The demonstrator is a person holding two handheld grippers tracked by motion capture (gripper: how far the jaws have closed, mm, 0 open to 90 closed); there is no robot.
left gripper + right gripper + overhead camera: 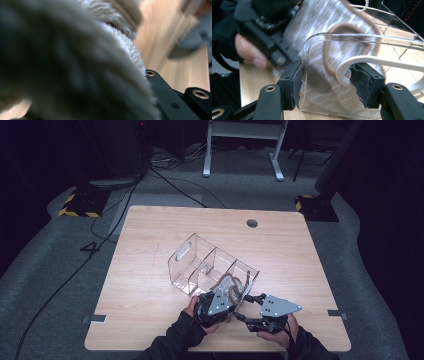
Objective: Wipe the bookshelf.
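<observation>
Table | clear organizer tipped on its side | my right gripper straddles its end wall, pads not pressing | my left gripper clamps grey towel at the opening | feed cloth in slowly, steady the wall.

Free: I saw bare bench left, behind and right of the clear organizer | Blocked: the organizer's near end was crowded by the grey sock, my left claw and right claw.
</observation>
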